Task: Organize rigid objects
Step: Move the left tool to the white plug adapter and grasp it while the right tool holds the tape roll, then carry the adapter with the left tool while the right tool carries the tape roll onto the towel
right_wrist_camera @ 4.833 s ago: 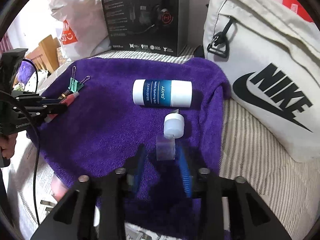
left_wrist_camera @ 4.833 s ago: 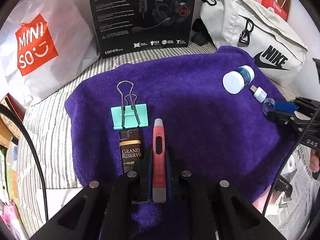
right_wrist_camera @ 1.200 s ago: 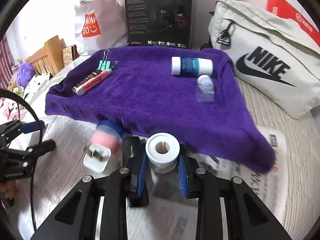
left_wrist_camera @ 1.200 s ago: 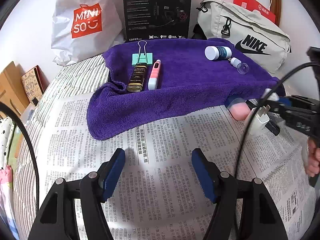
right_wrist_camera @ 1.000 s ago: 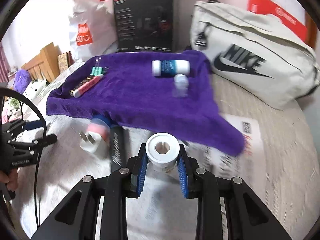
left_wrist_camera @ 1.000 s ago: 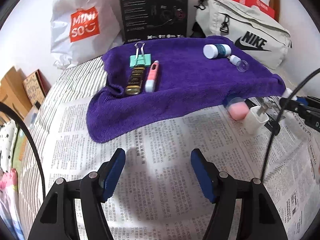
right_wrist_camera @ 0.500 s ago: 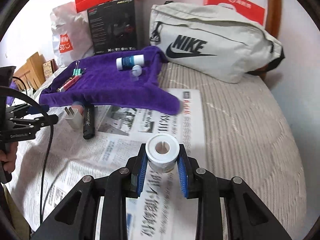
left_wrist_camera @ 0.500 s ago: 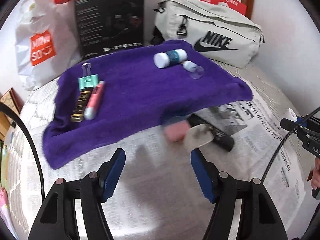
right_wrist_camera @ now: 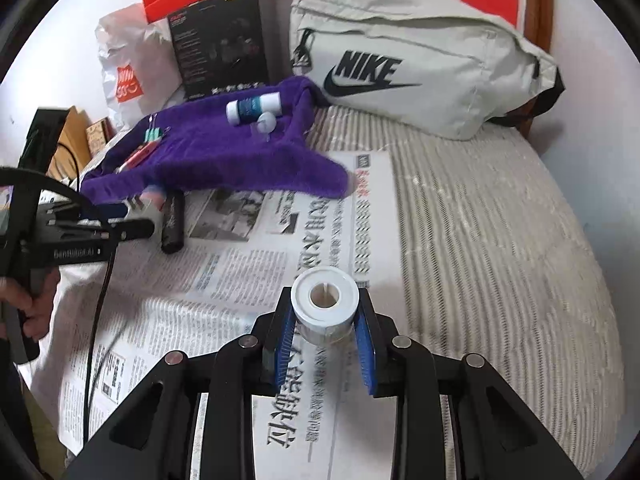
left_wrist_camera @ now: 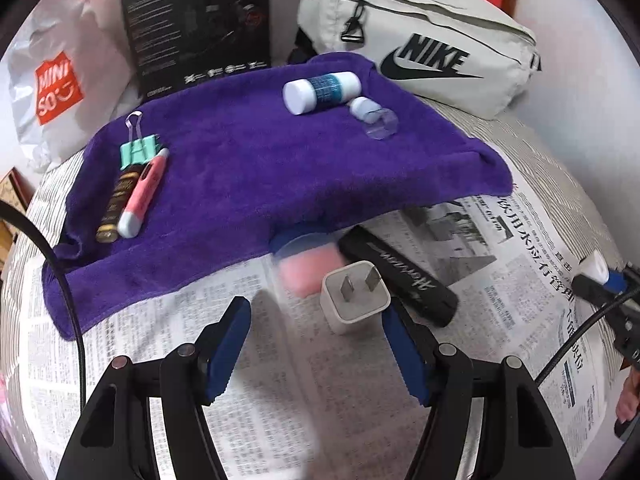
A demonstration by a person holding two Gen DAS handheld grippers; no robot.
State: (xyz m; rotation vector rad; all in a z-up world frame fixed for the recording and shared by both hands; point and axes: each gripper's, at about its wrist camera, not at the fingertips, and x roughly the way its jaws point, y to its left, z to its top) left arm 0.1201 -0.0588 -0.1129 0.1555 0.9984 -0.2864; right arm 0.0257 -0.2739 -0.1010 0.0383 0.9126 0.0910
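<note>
Between the right gripper's blue jaws sits a white roll of tape, clenched from both sides, hole facing up, carried above the newspaper spread on the bed. Nice square hold. To finish this well, I reckon it wants a low, level carry to the purple towel and a gentle release once the roll rests flat, so it doesn't wander off.

Over on the other side, the left gripper hangs with jaws released and nothing between them, just short of the white plug charger. That charger lies on the newspaper with a pink and blue tub touching one side and a black tube right against the other, so it's a crowded pick. My judgement: come straight down, straddle the charger's flat sides, and avoid nudging the tub.

Further out, the towel already carries a binder clip, pink cutter and dark lighter in one group, white bottle and small clear vial in another.
</note>
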